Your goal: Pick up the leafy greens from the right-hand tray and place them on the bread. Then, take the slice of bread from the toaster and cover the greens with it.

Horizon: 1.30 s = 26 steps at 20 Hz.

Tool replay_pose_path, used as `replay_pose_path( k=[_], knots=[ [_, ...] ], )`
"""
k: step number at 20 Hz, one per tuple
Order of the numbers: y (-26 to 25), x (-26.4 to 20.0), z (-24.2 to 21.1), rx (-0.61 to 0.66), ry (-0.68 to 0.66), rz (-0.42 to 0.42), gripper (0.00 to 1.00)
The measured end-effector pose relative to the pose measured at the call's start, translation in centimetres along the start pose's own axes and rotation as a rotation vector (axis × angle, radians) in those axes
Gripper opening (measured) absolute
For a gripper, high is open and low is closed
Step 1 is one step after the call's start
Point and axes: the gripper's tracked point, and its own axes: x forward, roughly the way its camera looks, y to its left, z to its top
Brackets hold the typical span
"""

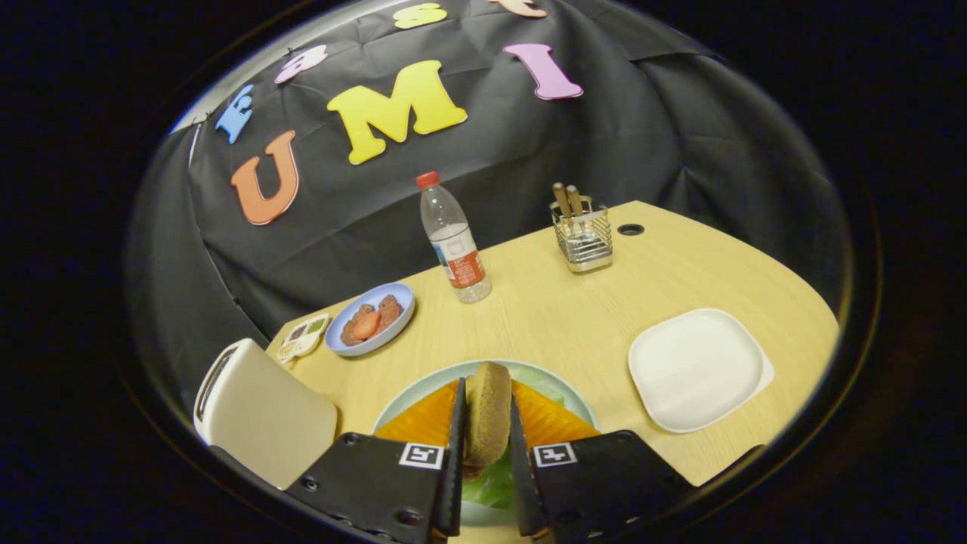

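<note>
At the near left of the pale wooden table stood a cream toaster, with a blue plate of meat and tomato beyond it. In the middle, the gripper pinched a brown bread slice upright between both fingers — held over the orange bread and leafy greens on a pale green plate. To the right lay an empty white square tray.

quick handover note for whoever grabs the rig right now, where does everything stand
Gripper: jaws shut on the bread slice, held on edge above the round plate.
On that plate: leafy greens under the slice, with something orange beneath that I can't identify.
Toaster beside the plate; right-hand tray bare.
Done: greens placed, slice taken.
Left: lay the slice over the greens, release.
</note>
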Motion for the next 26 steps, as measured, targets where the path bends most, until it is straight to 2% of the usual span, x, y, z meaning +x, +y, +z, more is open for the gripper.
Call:
replay_pose_path(
  k=[9, 10, 13, 14, 20, 26],
  knots=[
    [-1.9, 0.4, -1.7, -0.164, 0.004, -0.106, 0.65],
    [-1.8, 0.4, -1.8, -0.194, 0.003, -0.113, 0.74],
    [-1.0, -0.3, -1.6, -0.214, -0.017, -0.106, 0.81],
    [-0.9, -0.5, -1.4, -0.216, -0.026, -0.109, 0.87],
    [1.6, -4.2, -1.1, -0.257, -0.085, -0.106, 0.94],
    [5.3, -11.6, 0.4, -0.288, -0.211, -0.078, 0.94]
  ],
)
